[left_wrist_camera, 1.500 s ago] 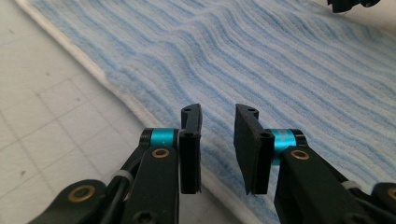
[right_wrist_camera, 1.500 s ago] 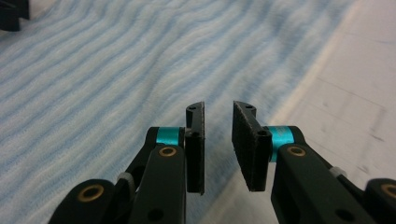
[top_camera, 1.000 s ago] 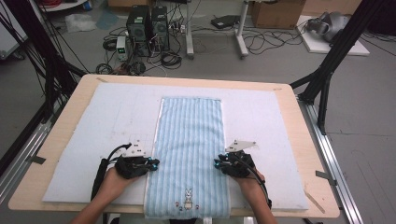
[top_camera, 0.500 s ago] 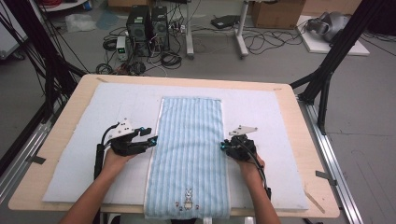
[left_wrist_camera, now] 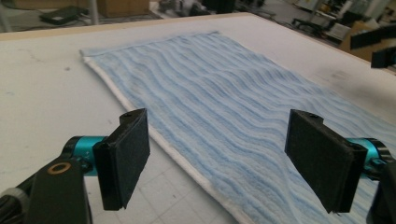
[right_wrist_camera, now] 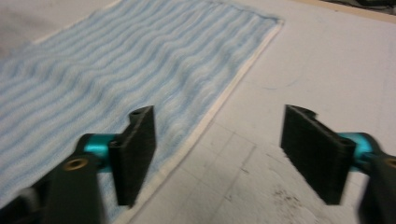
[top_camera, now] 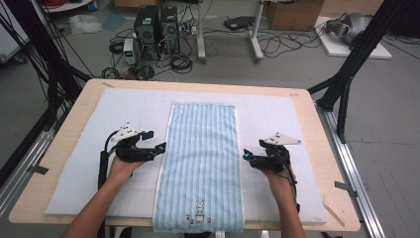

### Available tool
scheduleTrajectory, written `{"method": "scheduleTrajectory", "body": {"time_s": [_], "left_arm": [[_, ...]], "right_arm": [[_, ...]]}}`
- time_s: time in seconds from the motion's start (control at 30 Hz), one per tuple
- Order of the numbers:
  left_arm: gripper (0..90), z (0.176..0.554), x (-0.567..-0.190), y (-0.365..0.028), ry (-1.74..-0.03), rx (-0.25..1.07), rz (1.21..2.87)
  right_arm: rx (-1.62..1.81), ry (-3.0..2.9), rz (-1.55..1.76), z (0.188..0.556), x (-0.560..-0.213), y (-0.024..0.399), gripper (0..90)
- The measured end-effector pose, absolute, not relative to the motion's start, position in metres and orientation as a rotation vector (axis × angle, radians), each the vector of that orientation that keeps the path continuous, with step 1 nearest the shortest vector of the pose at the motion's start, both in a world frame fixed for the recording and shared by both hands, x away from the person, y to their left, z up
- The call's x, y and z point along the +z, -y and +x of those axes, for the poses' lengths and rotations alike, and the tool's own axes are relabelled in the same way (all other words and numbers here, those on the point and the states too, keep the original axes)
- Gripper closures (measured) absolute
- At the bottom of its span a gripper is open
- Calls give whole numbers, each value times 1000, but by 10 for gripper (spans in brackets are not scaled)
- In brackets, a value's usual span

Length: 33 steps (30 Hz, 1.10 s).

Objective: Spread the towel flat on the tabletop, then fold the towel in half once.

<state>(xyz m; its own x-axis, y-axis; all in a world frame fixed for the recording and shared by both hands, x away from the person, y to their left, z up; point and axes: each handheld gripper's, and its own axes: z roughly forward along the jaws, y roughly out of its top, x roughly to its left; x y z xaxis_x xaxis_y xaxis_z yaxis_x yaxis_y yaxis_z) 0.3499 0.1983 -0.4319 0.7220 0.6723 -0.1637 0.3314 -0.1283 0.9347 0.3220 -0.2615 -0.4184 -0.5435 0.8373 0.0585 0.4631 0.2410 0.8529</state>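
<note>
I have both grippers — left gripper [top_camera: 159, 148], right gripper [top_camera: 246, 156] — with jaws just opened wide, empty, flanking the blue striped terry towel [top_camera: 200, 163]; a shallow regrasp could miss its white hem.

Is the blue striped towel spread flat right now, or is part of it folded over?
Spread flat. The towel lies as one long strip on the white mat, all four edges showing, its rabbit motif face up, no fold visible.

No word, number or brand is readable. The striped towel [top_camera: 200, 168] carries only a small embroidered rabbit [top_camera: 200, 214] (a picture, not letters) near its front hem.
</note>
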Motion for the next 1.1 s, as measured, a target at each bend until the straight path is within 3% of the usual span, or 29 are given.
{"method": "scheduleTrajectory", "body": {"time_s": [0.07, 0.3, 1.1], "left_arm": [[222, 350, -428, -201, -786, 351, 1713], [230, 349, -425, -204, -758, 321, 1720], [216, 368, -426, -210, -894, 301, 1715]], "right_arm": [[1272, -2095, 1197, 320, -417, 270, 115], [1294, -2072, 1140, 312, -414, 283, 114], [1272, -2105, 1169, 316, -416, 275, 111]]}}
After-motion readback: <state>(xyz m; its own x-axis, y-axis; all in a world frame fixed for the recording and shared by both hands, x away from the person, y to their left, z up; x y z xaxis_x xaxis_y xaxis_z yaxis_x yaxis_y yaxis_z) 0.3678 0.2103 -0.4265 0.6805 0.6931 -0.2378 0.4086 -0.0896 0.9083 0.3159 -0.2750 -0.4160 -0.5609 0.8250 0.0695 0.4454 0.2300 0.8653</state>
